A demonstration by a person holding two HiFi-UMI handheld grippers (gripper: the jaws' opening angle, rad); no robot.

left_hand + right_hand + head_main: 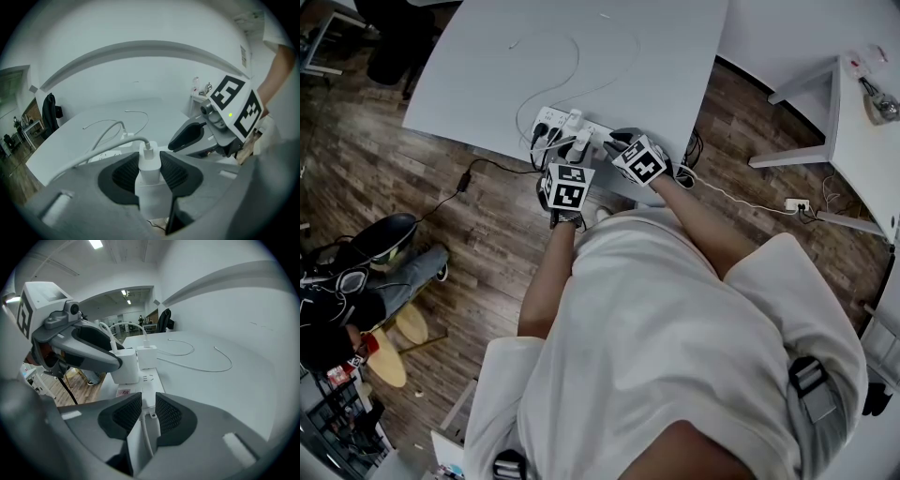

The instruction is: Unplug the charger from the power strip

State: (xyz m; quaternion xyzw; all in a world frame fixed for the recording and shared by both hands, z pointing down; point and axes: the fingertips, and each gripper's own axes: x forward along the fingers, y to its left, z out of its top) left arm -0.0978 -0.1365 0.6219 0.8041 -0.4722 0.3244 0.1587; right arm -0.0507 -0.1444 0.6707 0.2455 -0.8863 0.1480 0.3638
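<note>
Worktop (656, 56): white, upper centre of the head view, wood floor (478, 225) around it.
Power strip (146, 378): white, flat at the worktop's near edge, several plugs seated in it.
Charger (150, 183): white block, centre of the left gripper view, upright on the power strip; a white cable (108, 136) leaves its top toward frame left.
Left gripper (149, 161): fingers (123, 172) clenched on the charger's two sides.
Right gripper (148, 401): just right of the left one in the head view; fingers (169, 416) clamped on the power strip's near end, where its cord (146, 437) exits.
Second charger (147, 356): beside the first, farther along the power strip.
Loose cable (206, 366): curved on the bare worktop beyond.
</note>
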